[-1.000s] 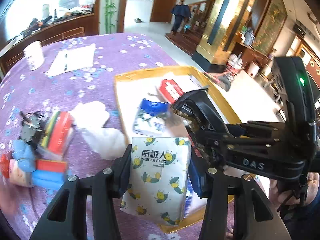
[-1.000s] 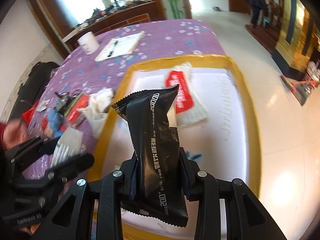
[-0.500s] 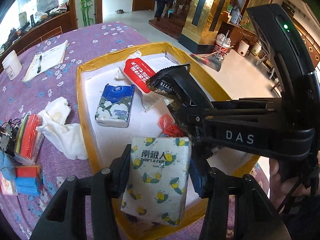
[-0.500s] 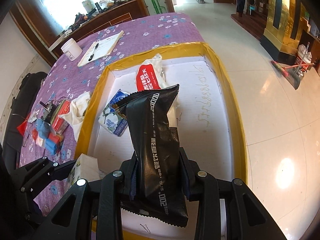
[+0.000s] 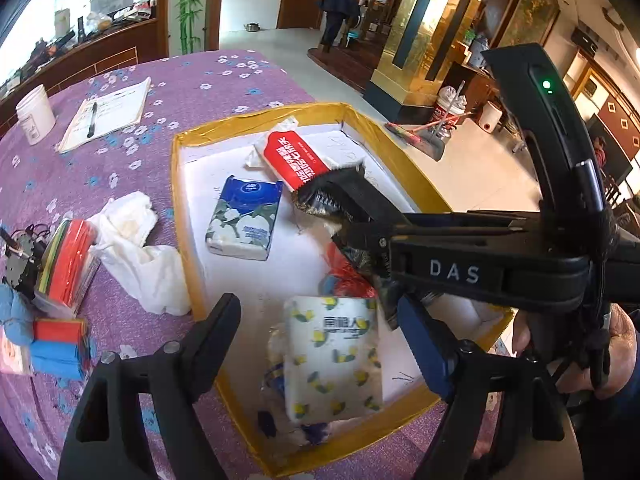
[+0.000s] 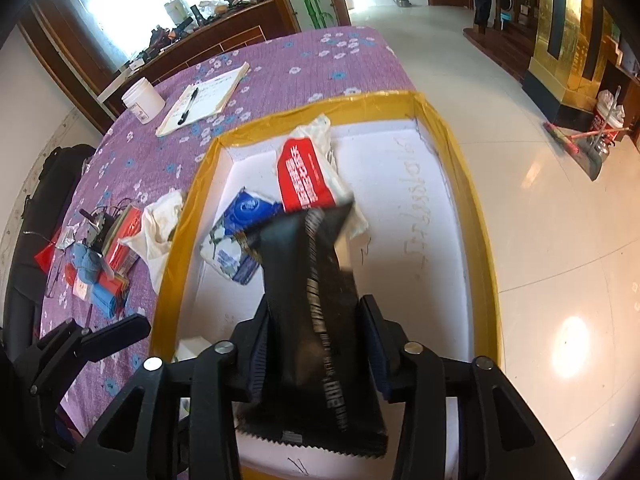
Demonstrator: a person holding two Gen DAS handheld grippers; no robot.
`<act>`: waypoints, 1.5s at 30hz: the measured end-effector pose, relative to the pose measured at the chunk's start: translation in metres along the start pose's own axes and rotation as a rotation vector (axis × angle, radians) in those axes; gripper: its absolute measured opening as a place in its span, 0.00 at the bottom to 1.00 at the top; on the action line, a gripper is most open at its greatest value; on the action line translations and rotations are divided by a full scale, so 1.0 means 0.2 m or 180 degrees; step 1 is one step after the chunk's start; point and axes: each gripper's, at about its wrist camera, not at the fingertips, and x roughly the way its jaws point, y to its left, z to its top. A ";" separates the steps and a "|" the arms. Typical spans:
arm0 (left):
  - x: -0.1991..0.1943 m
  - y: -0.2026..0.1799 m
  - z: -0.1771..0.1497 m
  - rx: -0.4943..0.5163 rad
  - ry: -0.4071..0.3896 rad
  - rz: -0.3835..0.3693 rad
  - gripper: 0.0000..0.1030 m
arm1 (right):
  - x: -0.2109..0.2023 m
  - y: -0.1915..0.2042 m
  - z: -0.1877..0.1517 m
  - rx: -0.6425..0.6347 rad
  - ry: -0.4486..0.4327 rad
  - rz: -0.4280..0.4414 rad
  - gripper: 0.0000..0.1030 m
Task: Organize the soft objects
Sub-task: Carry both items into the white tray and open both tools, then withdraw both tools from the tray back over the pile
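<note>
Released, lemon tissue pack [image 5: 334, 354] lies below opened left claw [image 5: 320, 328].

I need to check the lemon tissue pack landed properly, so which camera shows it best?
The left wrist view. The lemon tissue pack lies in full sight in the yellow-edged box, between the opened fingers of the left gripper. The right wrist view catches only a white corner of it beside the black packet.
</note>
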 end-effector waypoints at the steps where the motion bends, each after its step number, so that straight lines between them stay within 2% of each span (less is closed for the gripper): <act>1: -0.01 0.01 0.00 -0.0027 -0.0011 -0.0001 0.78 | -0.01 0.01 0.01 -0.0004 -0.0034 -0.0007 0.48; 6: -0.08 0.04 0.00 -0.0102 -0.0140 -0.0048 0.83 | -0.08 0.04 0.04 -0.0069 -0.0227 -0.0064 0.57; 20: -0.30 0.24 -0.04 -0.0461 -0.0453 0.0050 0.84 | -0.13 0.28 0.09 -0.0309 -0.0372 0.0141 0.58; 36: -0.52 0.54 -0.24 -0.0956 -0.0642 0.0304 0.84 | -0.04 0.66 0.01 -0.0783 -0.0196 0.0471 0.59; 45: -0.63 0.70 -0.45 -0.1263 -0.0634 0.0539 0.84 | 0.06 0.88 -0.11 -0.1041 0.0056 0.0621 0.60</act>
